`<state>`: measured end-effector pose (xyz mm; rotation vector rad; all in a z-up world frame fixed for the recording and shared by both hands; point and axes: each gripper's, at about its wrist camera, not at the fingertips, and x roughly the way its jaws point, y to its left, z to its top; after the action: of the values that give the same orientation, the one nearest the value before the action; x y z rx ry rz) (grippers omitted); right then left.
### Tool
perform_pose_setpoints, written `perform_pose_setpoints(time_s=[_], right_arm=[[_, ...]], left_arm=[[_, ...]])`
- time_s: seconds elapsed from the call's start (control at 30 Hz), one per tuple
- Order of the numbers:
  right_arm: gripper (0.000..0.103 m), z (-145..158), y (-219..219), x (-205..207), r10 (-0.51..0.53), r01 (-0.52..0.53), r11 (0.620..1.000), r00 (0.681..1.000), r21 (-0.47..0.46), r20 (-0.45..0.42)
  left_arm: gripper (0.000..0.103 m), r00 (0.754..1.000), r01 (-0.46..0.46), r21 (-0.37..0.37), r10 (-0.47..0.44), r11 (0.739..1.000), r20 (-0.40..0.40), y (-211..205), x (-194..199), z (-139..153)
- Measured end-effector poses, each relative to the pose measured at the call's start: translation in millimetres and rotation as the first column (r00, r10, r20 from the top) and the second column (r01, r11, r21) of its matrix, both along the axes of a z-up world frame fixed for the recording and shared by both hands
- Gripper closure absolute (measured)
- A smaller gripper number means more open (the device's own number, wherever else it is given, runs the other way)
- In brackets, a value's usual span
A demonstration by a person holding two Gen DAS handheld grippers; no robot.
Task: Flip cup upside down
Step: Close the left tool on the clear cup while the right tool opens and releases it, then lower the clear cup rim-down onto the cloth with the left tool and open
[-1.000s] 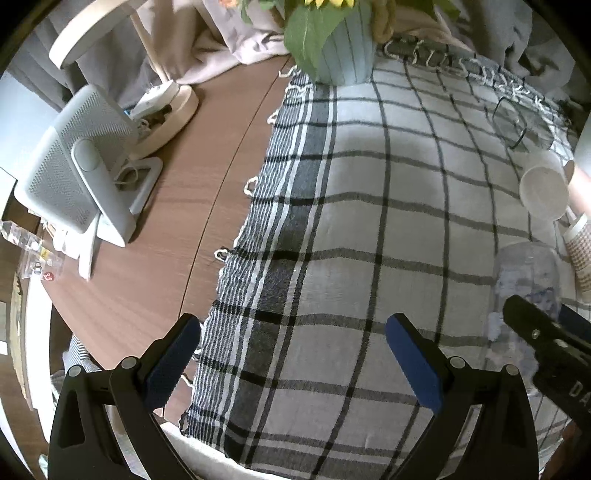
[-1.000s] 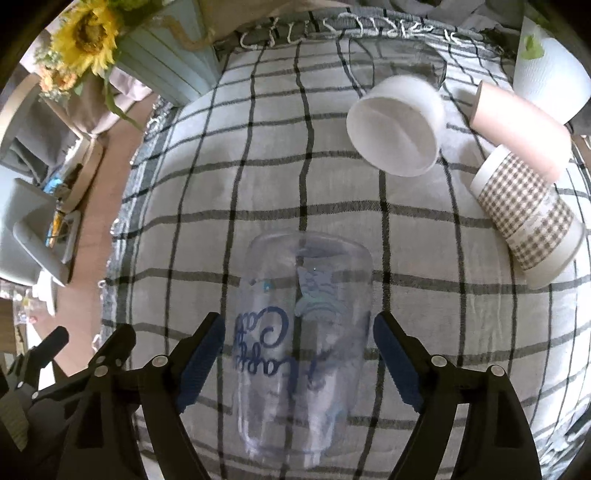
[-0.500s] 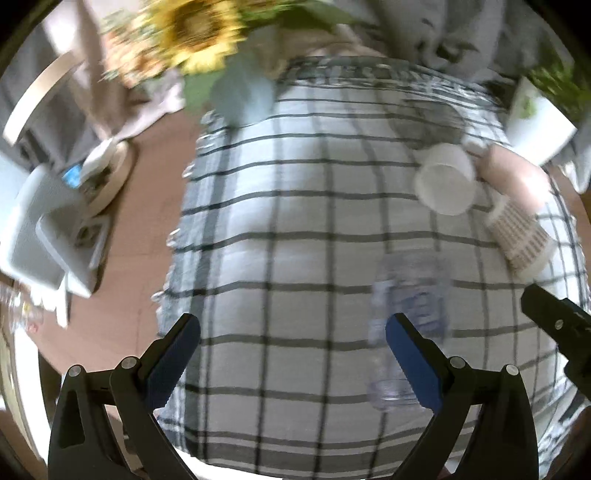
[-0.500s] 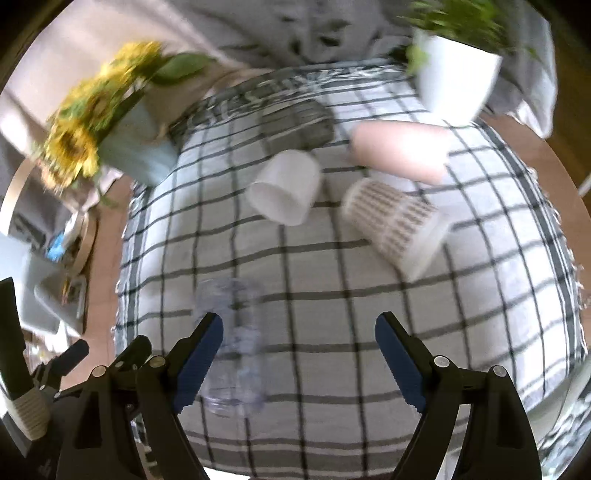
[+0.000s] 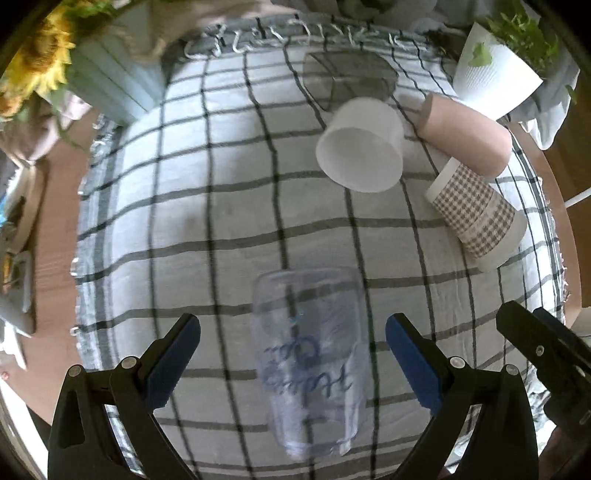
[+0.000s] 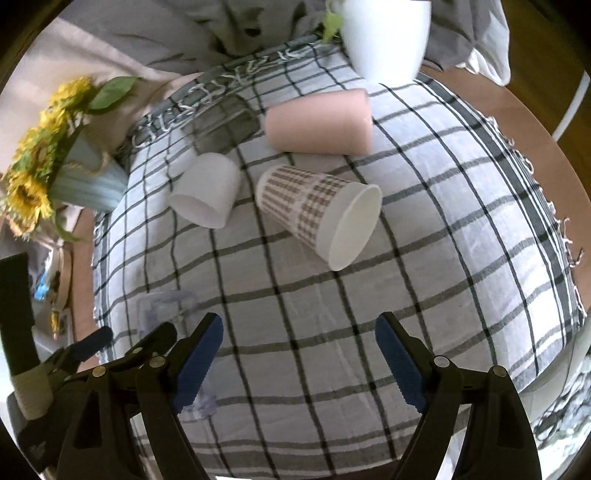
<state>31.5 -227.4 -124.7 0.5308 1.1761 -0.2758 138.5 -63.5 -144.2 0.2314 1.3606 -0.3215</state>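
Observation:
A clear plastic cup [image 5: 310,354] with blue script lies on its side on the checked cloth [image 5: 207,206]. My left gripper [image 5: 293,362] is open, its blue pads either side of this cup, not touching it. My right gripper [image 6: 299,362] is open and empty above the cloth, to the right of the clear cup [image 6: 166,306]. A checked paper cup [image 6: 317,210], a white cup [image 6: 205,190], a pink cup [image 6: 317,123] and a dark clear cup [image 6: 221,127] lie on their sides further back.
A white plant pot [image 6: 384,33] stands at the cloth's far edge and a blue vase of sunflowers [image 6: 86,181] at the far left. The wooden table [image 6: 532,122] shows around the cloth. The right gripper shows at the lower right of the left wrist view [image 5: 543,350].
My left gripper has swung right and now straddles the clear cup. My right gripper has left that cup, moving right and back. No cup has moved.

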Motion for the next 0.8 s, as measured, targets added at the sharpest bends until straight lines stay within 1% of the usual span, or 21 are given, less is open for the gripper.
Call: perform_pose_setpoints(time_s=[0.1, 0.2, 0.33, 0.37, 0.4, 0.43, 0.47, 0.53, 0.6, 0.8], right_arm=[[0.018, -6, -6, 2, -0.017, 0.017, 1.0, 1.0, 0.012, -0.012], [0.018, -12, -8, 4, -0.025, 0.025, 1.0, 0.999, 0.013, -0.026], [0.018, -18, -8, 7, -0.028, 0.029, 0.999, 0.999, 0.024, -0.043], [0.018, -20, -8, 7, -0.029, 0.03, 0.999, 0.999, 0.027, -0.046], [0.018, -21, -8, 8, -0.029, 0.03, 0.999, 0.998, 0.029, -0.049], [0.018, -22, -7, 9, -0.028, 0.03, 0.999, 0.998, 0.032, -0.051], [0.018, -23, -6, 10, -0.026, 0.028, 0.999, 0.998, 0.034, -0.054], [0.018, -24, -5, 11, -0.023, 0.025, 0.999, 0.998, 0.038, -0.056], [0.018, -24, -5, 12, -0.019, 0.021, 0.999, 0.998, 0.041, -0.058], [0.018, -14, -6, 15, -0.021, 0.022, 0.999, 0.999, 0.031, -0.028]], left_arm=[[0.002, 1.0, 0.003, 0.004, -0.003, 1.0, -0.015, -7, 6, -7], [0.006, 0.999, 0.006, 0.016, -0.006, 1.0, -0.031, -10, 10, -15], [0.02, 0.998, 0.002, 0.019, 0.0, 1.0, -0.061, -9, 13, -22], [0.022, 0.997, -0.001, 0.014, 0.002, 1.0, -0.071, -9, 13, -23], [0.025, 0.996, -0.007, 0.0, 0.007, 1.0, -0.084, -8, 14, -25], [0.03, 0.995, -0.011, -0.015, 0.01, 1.0, -0.096, -7, 15, -26], [0.031, 0.994, -0.018, -0.029, 0.015, 0.999, -0.108, -5, 16, -27], [0.031, 0.995, -0.018, -0.027, 0.015, 0.999, -0.1, -4, 15, -25], [0.031, 0.997, -0.022, -0.017, 0.021, 1.0, -0.074, -2, 15, -20], [0.031, 0.998, -0.039, -0.007, 0.04, 0.999, 0.043, 7, 16, 10]])
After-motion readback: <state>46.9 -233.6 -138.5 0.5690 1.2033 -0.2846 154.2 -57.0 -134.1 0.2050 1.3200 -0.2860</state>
